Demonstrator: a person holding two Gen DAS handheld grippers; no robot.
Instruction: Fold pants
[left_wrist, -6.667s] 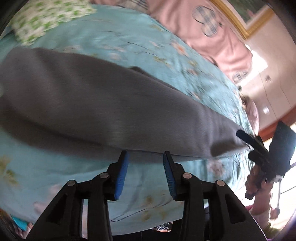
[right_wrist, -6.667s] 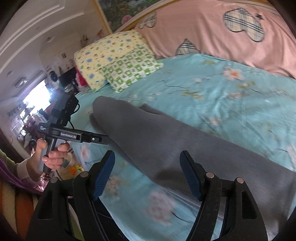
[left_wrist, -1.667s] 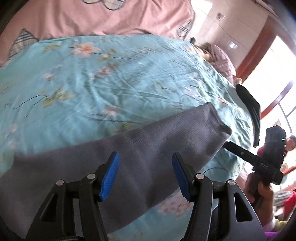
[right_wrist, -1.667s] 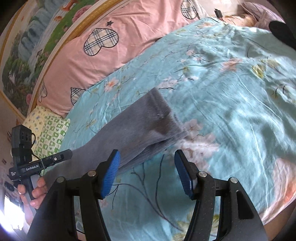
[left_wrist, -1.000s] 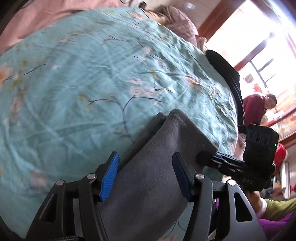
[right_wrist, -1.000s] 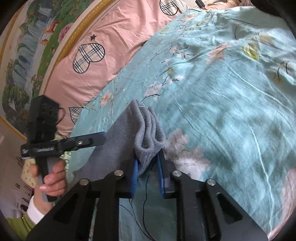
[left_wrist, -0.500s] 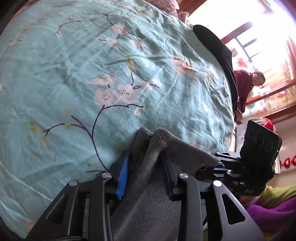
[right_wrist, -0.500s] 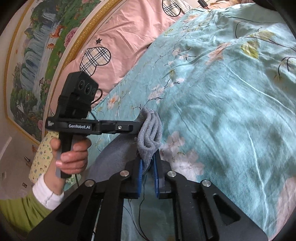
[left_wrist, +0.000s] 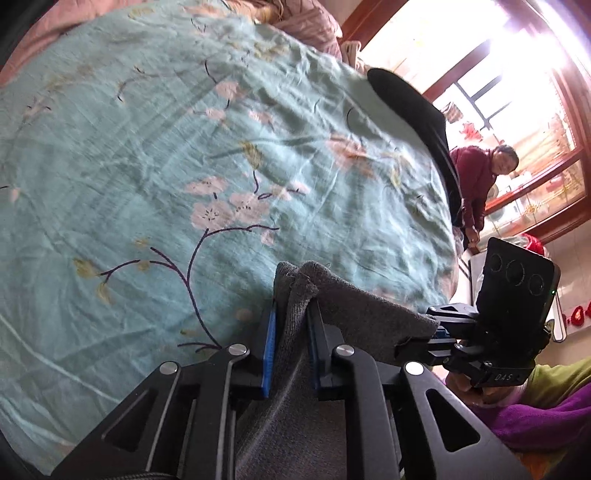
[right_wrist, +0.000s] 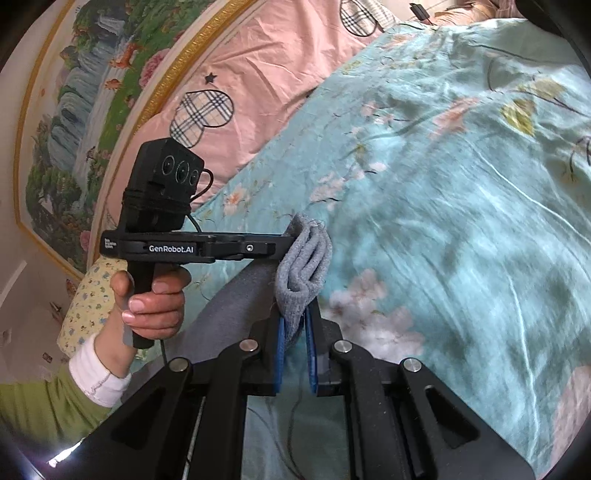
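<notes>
Both tools, spread wide 1.7 s ago, are now clenched on one pair of gray knit pants (left_wrist: 295, 295): left tool (left_wrist: 290, 345) and right tool (right_wrist: 294, 341) each pinch the cuff end, raised just above the floral bedsheet (left_wrist: 147, 147). The left tool reads "GenRobot.AI"; the right tool's marking perhaps "DAS". Beyond: one black garment (left_wrist: 413, 107).

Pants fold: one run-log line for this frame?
phase: hem grasped | left tongs: shut on grey pants | right tongs: shut on same hem | surface: teal floral bedsheet | fold: not yet done
</notes>
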